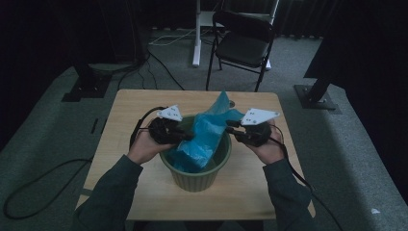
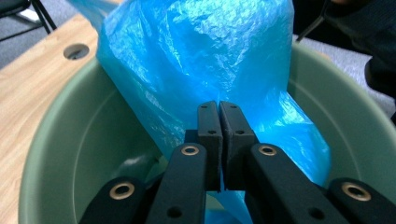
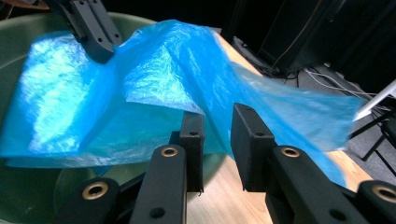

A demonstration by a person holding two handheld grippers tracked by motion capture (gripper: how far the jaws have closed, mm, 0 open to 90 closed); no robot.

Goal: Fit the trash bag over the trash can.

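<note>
Plainly crinkled, translucent blue plastic bag (image 1: 204,137)

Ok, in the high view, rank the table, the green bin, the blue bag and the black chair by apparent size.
1. table
2. black chair, though it stands farther off, so this is unsure
3. green bin
4. blue bag, close to the bin

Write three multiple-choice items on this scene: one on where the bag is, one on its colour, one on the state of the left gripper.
1. Where does the plastic bag sit?
A. In the green bin
B. On the chair
C. On the floor

2. What colour is the bag?
A. Black
B. Blue
C. White

3. How does the left gripper stand?
A. Wide open
B. Shut on the bag
C. Resting on the table

Key:
1 A: the high view shows the bag rising out of the bin.
2 B: every view shows it bright blue.
3 B: its pads meet with blue film pinched between them.
</note>
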